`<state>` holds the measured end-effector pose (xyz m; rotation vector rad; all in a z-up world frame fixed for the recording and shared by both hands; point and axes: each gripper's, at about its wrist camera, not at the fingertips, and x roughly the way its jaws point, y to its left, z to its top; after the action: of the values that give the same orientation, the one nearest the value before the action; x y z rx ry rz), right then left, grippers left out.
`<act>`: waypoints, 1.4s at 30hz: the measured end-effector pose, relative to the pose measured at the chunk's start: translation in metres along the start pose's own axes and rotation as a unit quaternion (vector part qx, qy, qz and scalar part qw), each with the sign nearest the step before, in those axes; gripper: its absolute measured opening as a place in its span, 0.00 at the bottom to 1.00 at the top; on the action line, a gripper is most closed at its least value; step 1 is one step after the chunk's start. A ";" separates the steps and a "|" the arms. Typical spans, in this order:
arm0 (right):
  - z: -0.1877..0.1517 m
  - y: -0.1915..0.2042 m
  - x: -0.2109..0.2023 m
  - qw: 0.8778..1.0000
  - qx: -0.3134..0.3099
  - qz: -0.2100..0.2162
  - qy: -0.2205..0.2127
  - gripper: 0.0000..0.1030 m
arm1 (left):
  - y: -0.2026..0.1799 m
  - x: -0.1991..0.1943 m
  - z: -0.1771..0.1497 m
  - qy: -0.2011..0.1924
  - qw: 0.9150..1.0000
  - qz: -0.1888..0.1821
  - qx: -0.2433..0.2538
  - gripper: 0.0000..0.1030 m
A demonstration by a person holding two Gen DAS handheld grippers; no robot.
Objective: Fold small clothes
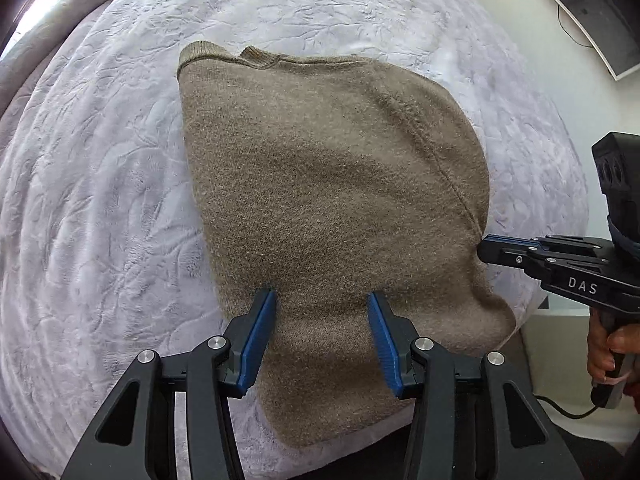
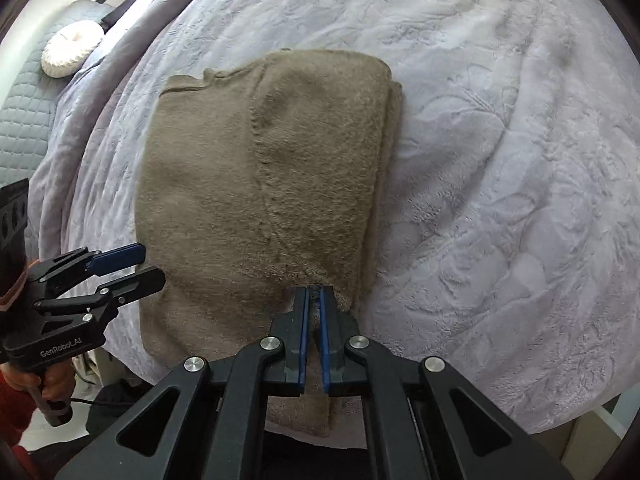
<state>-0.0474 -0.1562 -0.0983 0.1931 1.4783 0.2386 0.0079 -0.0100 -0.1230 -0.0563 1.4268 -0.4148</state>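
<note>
I am pinching my right gripper (image 2: 315,292) shut on the fuzzy near corner of the brown sweater (image 2: 256,184), just where the folded-over layer ends; a tuft of knit is showing between the blue pads. My left gripper (image 1: 322,298) is hovering with its jaws half apart over the sweater's near edge, and I am not seeing the pads press on anything, so it is holding nothing.

To do this fold well, I judge that I should be taking a matching bite on the left side before lifting, keeping both corners level, and carrying them together toward the far edge so the layers are not sliding or twisting. The knit looks soft and thick, so a deep pinch should be holding better than a tip grip.

The sweater is lying on the lilac blanket (image 2: 500,168), its near end hanging over the bed's edge beneath me. Its long axis is running straight away from me, with the ribbed collar (image 1: 224,54) at the far end.
</note>
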 end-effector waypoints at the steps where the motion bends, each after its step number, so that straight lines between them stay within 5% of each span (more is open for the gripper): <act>1: -0.001 -0.006 0.001 1.000 0.004 -0.010 0.000 0.05 | 0.000 0.000 0.000 0.000 1.000 -0.001 0.000 0.50; 11: -0.027 -0.038 -0.024 0.997 0.081 -0.012 0.003 0.09 | 0.010 -0.015 -0.013 0.027 0.999 0.030 -0.014 0.50; 18: -0.019 -0.009 -0.042 0.998 0.065 -0.010 -0.015 0.11 | 0.007 -0.035 -0.011 0.017 0.997 0.073 -0.025 0.50; 20: -0.015 0.002 -0.042 0.998 0.058 -0.009 -0.016 0.11 | 0.006 -0.040 -0.009 0.016 0.997 0.074 -0.029 0.63; 21: -0.013 0.007 -0.042 0.998 0.054 -0.009 -0.016 0.11 | 0.005 -0.044 -0.008 0.012 0.996 0.075 -0.035 0.81; 25: -0.006 0.025 -0.039 0.999 0.043 -0.016 -0.013 0.11 | 0.006 -0.057 -0.007 -0.011 0.996 0.083 -0.044 0.85; 27: -0.003 0.032 -0.038 0.999 0.040 -0.024 -0.010 0.21 | 0.009 -0.057 -0.005 -0.008 0.995 0.086 -0.053 1.00; 29: -0.001 0.036 -0.039 0.999 0.039 -0.036 -0.009 0.62 | 0.011 -0.056 -0.005 -0.007 0.994 0.090 -0.062 1.00; 31: 0.000 0.040 -0.040 0.998 0.039 -0.044 -0.013 0.74 | 0.014 -0.056 -0.006 -0.003 0.993 0.093 -0.068 1.00; 42: -0.001 0.057 -0.048 0.995 0.005 -0.095 -0.041 0.84 | 0.020 -0.057 -0.008 -0.002 0.988 0.125 -0.088 1.00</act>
<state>-0.0542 -0.1149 -0.0370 0.0688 1.4058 0.0684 0.0001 0.0281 -0.0762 -0.0199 1.4428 -0.0813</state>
